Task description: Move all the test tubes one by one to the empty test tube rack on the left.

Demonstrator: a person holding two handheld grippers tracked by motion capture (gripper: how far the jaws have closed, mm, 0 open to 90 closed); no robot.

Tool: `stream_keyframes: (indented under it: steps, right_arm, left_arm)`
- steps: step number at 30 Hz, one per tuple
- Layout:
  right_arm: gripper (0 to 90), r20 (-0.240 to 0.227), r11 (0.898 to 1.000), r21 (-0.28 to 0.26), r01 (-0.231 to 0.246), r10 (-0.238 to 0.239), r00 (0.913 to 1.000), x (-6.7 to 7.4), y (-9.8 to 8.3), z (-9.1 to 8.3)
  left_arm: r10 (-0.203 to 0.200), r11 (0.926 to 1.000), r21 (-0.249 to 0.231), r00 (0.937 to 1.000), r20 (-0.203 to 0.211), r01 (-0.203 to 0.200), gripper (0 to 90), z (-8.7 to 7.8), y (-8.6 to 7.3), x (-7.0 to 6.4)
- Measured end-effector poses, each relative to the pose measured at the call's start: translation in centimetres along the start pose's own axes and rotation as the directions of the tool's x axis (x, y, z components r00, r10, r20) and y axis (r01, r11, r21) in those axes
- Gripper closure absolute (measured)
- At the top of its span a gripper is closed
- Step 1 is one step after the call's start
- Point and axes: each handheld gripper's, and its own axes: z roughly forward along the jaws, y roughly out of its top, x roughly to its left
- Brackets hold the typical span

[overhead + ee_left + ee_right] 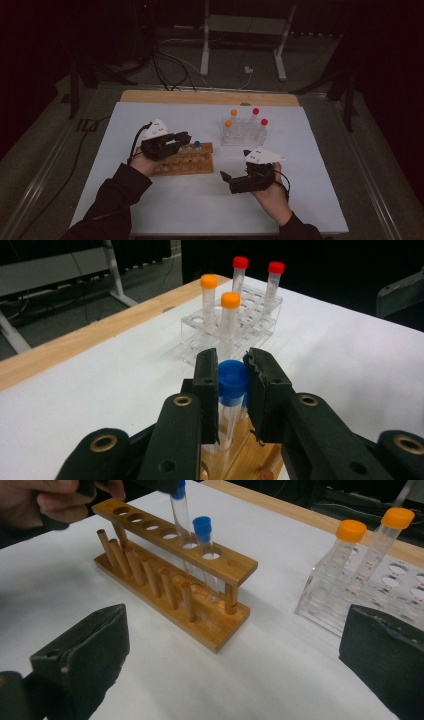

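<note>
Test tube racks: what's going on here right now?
A person works two handheld grippers at a table. The left gripper is shut on a blue-capped tube, holding it in a hole of the wooden rack, beside a second blue-capped tube already standing there. The right gripper waits open nearby, holding nothing. Two orange-capped and two red-capped tubes stand in the clear plastic rack.

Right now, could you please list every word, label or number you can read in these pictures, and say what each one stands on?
None can be read.
Clear plastic rack: small red marks by its holes, too blurred to read.
Grey plates on the left gripper and right gripper: small dark marks, too small to read.
Blue-capped tubes and wooden rack: no lettering.
</note>
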Motion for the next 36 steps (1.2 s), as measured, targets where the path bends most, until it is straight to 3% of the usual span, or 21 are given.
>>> stream_keyframes:
  steps: [15, 28, 36]
  right_arm:
    - [0.0, -0.010, 1.000, 0.000, -0.005, 0.005, 0.9999, -0.1, 0.0, 0.0]
    - [0.0, -0.030, 1.000, 0.002, -0.004, 0.004, 0.9996, -0.1, 0.0, -0.1]
    - [0.0, -0.048, 1.000, -0.018, -0.016, 0.015, 0.9987, -0.6, 0.3, -0.4]
  left_arm:
    - [0.003, 0.9983, 0.058, 1.0000, -0.005, -0.003, 77.0, 1.1, -1.6, 0.1]
    - [-0.009, 0.9978, 0.066, 1.0000, 0.004, 0.009, 75.5, 0.9, -1.6, 0.2]
    - [-0.019, 0.9993, 0.032, 0.9996, 0.021, 0.018, 55.2, -0.9, -1.1, 0.2]
